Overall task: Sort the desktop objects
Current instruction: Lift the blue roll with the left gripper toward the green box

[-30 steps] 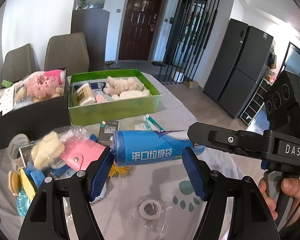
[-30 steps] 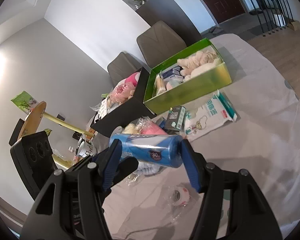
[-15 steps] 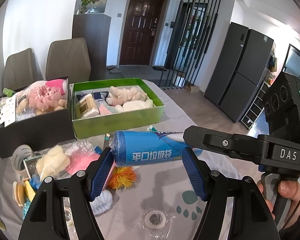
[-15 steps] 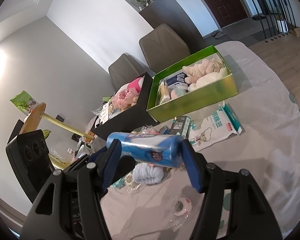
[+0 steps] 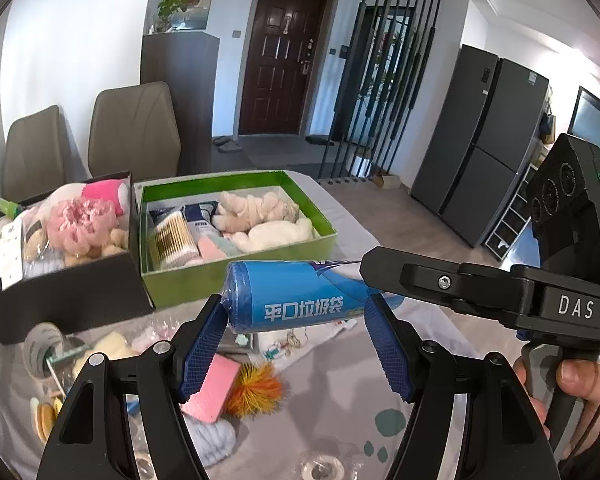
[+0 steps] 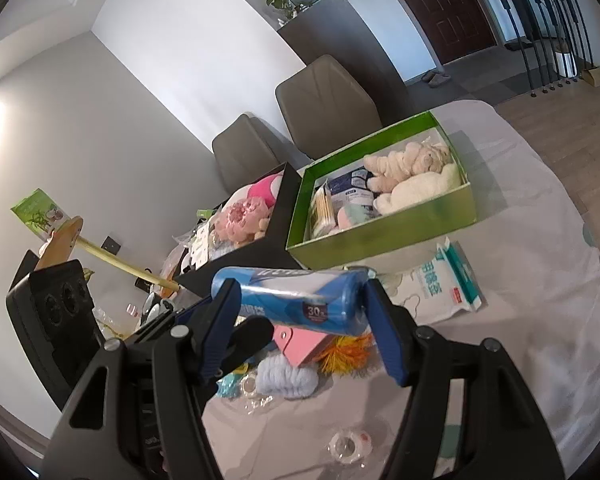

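A blue roll of garbage bags [image 5: 292, 292] hangs above the table, in front of the green box [image 5: 236, 276]. My left gripper [image 5: 296, 308] is shut on it, blue pads pressing its two ends. A finger of my right gripper [image 5: 420, 280] crosses the roll's right end. In the right wrist view the roll [image 6: 300, 300] lies crosswise between the pads of my right gripper [image 6: 300, 292], also shut on it. A left gripper finger [image 6: 252, 330] sits under its left part. The green box [image 6: 380, 236] holds plush toys, cotton swabs and packets.
A black box [image 5: 60, 292] of soft toys stands left of the green one. Below the roll lie a pink pouch [image 5: 216, 384], an orange fuzzy ball [image 5: 260, 388], pale blue yarn [image 6: 288, 376], a wipes pack [image 6: 452, 280] and a tape roll [image 6: 348, 444]. Two chairs [image 5: 136, 124] stand behind the table.
Both grippers have risen with the blue roll and come nearer the green box. The clutter on the table now sits lower in both views.
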Tool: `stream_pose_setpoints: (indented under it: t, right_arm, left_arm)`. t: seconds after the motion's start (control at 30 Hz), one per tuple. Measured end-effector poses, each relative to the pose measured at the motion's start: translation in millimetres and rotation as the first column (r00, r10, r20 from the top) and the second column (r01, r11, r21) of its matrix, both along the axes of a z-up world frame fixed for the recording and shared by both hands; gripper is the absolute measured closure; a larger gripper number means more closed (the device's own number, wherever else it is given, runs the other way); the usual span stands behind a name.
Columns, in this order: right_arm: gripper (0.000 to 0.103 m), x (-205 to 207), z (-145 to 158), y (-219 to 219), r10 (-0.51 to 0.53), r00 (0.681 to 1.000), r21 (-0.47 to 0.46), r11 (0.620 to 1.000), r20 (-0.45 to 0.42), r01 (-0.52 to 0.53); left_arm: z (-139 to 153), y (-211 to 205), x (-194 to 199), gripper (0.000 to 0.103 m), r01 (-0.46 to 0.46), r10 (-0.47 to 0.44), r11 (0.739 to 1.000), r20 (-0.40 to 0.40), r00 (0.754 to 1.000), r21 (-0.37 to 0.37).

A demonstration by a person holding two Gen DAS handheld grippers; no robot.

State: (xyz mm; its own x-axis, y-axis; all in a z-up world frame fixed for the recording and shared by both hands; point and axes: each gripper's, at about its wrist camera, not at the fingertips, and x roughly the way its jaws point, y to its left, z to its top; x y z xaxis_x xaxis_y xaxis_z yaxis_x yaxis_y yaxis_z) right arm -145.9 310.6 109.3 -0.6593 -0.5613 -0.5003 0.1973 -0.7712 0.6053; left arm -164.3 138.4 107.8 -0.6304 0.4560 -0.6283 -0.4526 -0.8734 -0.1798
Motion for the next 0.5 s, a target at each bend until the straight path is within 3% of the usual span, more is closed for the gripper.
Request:
stream_pose_setpoints:
  t: [0.5]
  right_arm:
    - [0.040, -59.6, 6.0, 5.3, 0.007, 1.000, 0.017, 1.000, -0.008, -0.007]
  left_arm:
    - [0.6, 5.6, -55.2, 0.032, -0.002, 0.002, 1.000, -0.012, 1.000, 0.012]
